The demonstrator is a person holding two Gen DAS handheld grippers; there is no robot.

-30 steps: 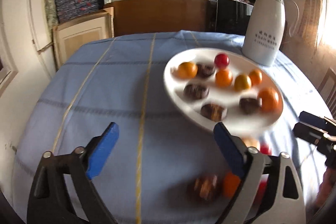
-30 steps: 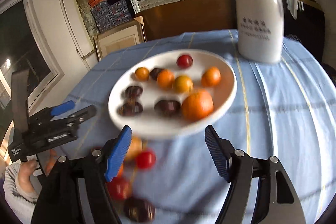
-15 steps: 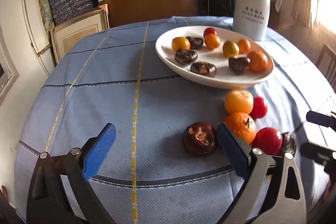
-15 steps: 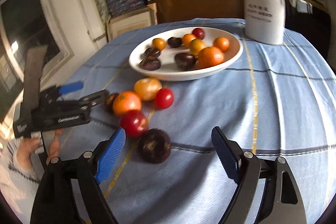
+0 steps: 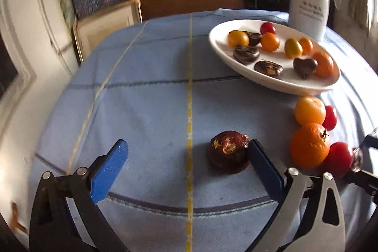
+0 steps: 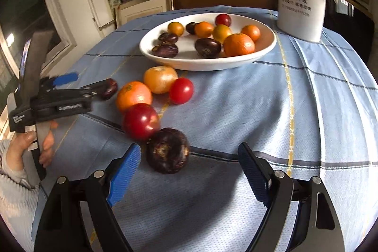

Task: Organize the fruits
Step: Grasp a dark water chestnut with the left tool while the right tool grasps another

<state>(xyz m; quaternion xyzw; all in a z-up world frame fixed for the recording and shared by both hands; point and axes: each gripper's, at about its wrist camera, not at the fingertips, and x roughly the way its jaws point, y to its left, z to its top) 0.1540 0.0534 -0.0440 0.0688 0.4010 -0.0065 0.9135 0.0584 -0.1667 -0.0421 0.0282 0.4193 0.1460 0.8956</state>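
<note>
- We are holding our left gripper (image 5: 186, 162) with its jaws apart; a dark mangosteen (image 5: 228, 152) is lying on the blue tablecloth (image 5: 146, 110), touching the right pad.
- Our right gripper (image 6: 189, 169) is also gaping, around another mangosteen (image 6: 168, 151) near its left pad.
- We are judging both rinds hard, rounded and prone to rolling, so we are favouring a grip across the widest middle.
- The white plate (image 6: 264, 49) is waiting beyond the loose fruit.

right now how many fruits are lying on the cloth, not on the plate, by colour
orange fruit: 2
red fruit: 2
dark fruit: 2
total: 6
</note>
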